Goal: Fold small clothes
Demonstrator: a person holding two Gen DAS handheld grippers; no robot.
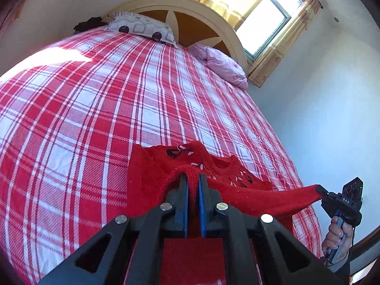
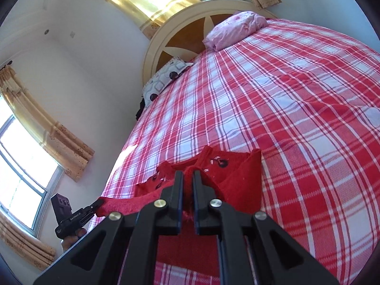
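A small red knit sweater (image 1: 152, 166) with black and white stitched motifs hangs between both grippers over the foot of the plaid bed. My left gripper (image 1: 192, 177) is shut on one edge of it. My right gripper (image 2: 188, 175) is shut on the other edge; the sweater (image 2: 237, 178) drapes ahead of it. The right gripper also shows in the left wrist view (image 1: 319, 189), pinching the stretched red corner. The left gripper shows in the right wrist view (image 2: 97, 205), pinching the other corner. The far part of the sweater rests on the bed.
The bed carries a red and white plaid sheet (image 1: 95, 99). A patterned grey pillow (image 1: 142, 27) and a pink pillow (image 1: 220, 65) lie by the curved headboard (image 1: 190, 9). Curtained windows (image 1: 263, 23) are behind it. A white wall runs along the bed's side.
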